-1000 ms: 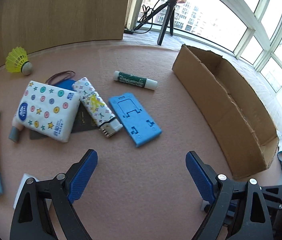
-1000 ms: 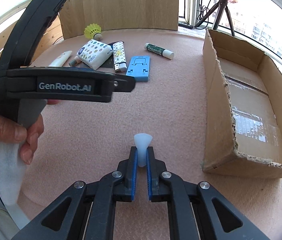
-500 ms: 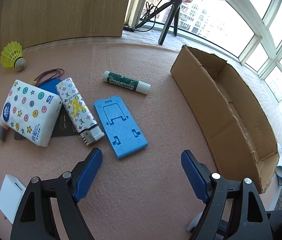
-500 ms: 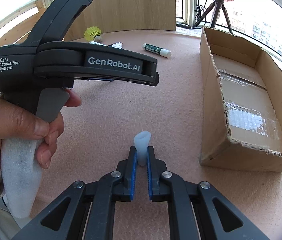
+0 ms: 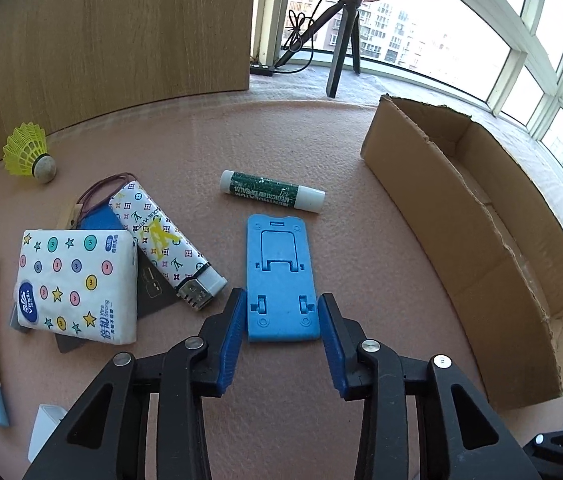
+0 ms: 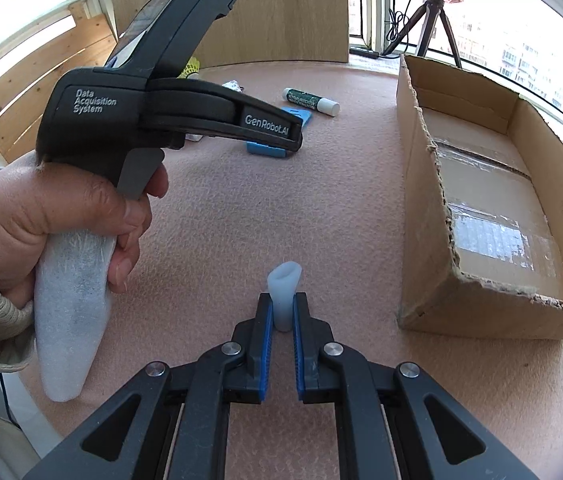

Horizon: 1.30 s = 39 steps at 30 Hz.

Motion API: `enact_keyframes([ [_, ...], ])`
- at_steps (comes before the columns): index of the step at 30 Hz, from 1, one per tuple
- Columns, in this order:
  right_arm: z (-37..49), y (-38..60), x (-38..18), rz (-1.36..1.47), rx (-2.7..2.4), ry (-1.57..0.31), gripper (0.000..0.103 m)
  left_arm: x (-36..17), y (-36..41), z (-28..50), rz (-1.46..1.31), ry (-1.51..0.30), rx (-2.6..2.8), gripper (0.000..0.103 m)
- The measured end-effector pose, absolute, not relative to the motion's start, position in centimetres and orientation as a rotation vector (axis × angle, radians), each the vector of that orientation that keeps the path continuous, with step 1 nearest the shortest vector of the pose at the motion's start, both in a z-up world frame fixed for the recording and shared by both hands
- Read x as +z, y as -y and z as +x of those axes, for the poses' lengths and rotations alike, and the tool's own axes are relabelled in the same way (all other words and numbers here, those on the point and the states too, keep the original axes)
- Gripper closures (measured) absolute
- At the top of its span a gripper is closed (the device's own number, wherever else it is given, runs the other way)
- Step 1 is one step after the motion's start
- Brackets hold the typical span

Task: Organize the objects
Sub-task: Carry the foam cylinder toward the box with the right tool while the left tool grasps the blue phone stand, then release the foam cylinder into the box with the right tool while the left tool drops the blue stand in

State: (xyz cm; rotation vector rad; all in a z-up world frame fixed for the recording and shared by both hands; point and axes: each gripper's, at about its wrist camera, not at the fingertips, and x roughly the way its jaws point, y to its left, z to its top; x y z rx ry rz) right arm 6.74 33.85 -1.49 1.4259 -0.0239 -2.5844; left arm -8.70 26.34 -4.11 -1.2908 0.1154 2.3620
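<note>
Left tool closing around the blue phone stand, lighter and balm stick nearby; right tool clenched on a white cap beside the cardboard box.

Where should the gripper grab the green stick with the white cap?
Probably across its middle, coming down from above. The green stick lies flat on the pink mat, long and round, with bare mat along both long sides, so fingers fit either side. Gripping an end might tip it.
</note>
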Motion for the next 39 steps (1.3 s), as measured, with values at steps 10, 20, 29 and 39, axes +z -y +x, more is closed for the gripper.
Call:
enact_keyframes([
  [10,6.9,-33.2,0.7,1.347,-2.657,0.024,0.096,-1.0,-23.4,-4.1,-1.244,-0.068,2.392,0.064],
  [20,6.3,-34.6,8.2,1.133,-2.8,0.02,0.096,9.0,-21.7,-1.1,-1.113,-0.058,2.508,0.064],
  [29,6.3,-36.5,11.3,1.005,-2.82,-0.025,0.096,13.1,-23.7,1.1,-1.024,-0.057,2.566,0.064],
  [39,6.6,-43.3,11.0,1.0,-2.839,0.015,0.096,12.5,-31.5,1.5,-1.034,-0.117,2.526,0.064],
])
